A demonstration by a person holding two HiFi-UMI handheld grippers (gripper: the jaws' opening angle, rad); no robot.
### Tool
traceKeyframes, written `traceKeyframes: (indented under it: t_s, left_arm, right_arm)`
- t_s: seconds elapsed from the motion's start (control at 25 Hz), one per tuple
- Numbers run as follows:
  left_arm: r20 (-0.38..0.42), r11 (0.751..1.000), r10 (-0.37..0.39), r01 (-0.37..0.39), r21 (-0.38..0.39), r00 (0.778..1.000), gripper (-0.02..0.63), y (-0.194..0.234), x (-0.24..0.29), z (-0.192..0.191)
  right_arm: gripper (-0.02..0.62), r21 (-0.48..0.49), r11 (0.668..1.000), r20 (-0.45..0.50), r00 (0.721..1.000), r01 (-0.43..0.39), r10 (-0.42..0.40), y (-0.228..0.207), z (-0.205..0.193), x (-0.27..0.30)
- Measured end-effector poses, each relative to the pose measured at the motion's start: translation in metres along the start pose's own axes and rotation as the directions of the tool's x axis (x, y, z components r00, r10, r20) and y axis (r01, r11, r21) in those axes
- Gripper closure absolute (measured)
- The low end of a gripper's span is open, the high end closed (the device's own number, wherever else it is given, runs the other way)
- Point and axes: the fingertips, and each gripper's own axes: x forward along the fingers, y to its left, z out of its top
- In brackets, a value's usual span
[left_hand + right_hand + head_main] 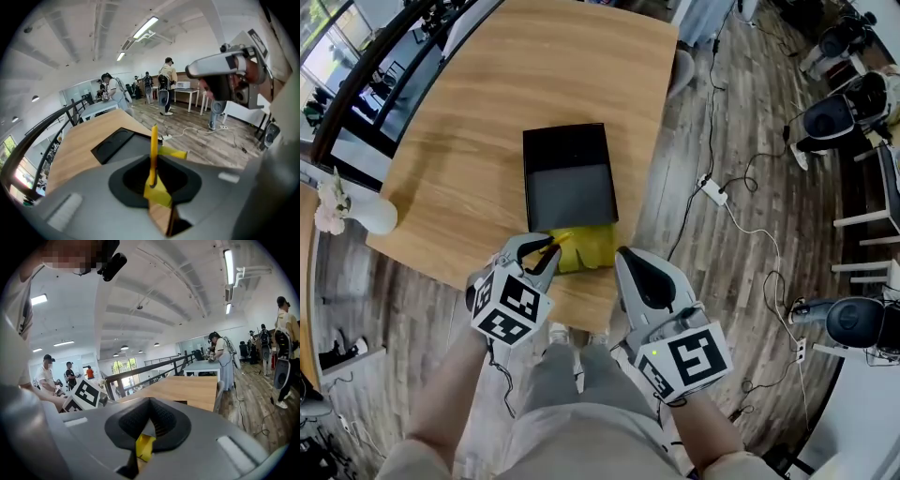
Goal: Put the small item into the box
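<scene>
Setting: open office, plank floor (750, 141) with a trailing power cable (712, 190), and a wooden table (469, 169).

Item 1, yellow item (589, 246): soft and thin. It lies at the table's near edge, between the two gripper tips and touching the box's near side, outside the box.

Item 2, left gripper (551, 246): its jaws are closed on a thin upright edge of the yellow item, which stands straight up from the seam in the left gripper view. The rest of the item lies just to its right. Its marker cube (508, 307) sits behind the jaws, toward the person.

Item 3, right gripper (623, 255): its jaws are pressed together, with a fold of the yellow item caught low in their seam. The tip meets the item's right edge. Its marker cube (694, 361) sits at the rear.

Item 4, box (570, 192): black, open, with a grey floor. It lies directly ahead of both gripper tips, beyond the yellow item.

Item 5, white vase (370, 216): it holds pale flowers and stands well to the left of the left gripper, at the table's edge.
</scene>
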Motion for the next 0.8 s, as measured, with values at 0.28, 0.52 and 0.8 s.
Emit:
traceKeyframes:
  t_s: [0.28, 0.52, 0.8]
  left_arm:
    - [-0.077, 0.998, -0.062, 0.061, -0.006, 0.995, 0.557, -0.005, 0.05, -0.023]
    - [-0.162, 0.992, -0.121, 0.125, 0.015, 0.979, 0.556, -0.016, 0.079, -0.049]
    - [-0.256, 0.979, -0.189, 0.202, 0.026, 0.948, 0.555, -0.026, 0.1, -0.065]
  right_arm:
    - [0.595, 0.05, 0.999, -0.039, 0.999, -0.01, 0.012, -0.015, -0.025, 0.019]
    - [0.595, 0.07, 0.997, -0.057, 0.998, -0.026, 0.031, -0.019, -0.04, 0.03]
    - [0.595, 0.099, 0.995, -0.09, 0.995, -0.03, 0.039, -0.029, -0.059, 0.042]
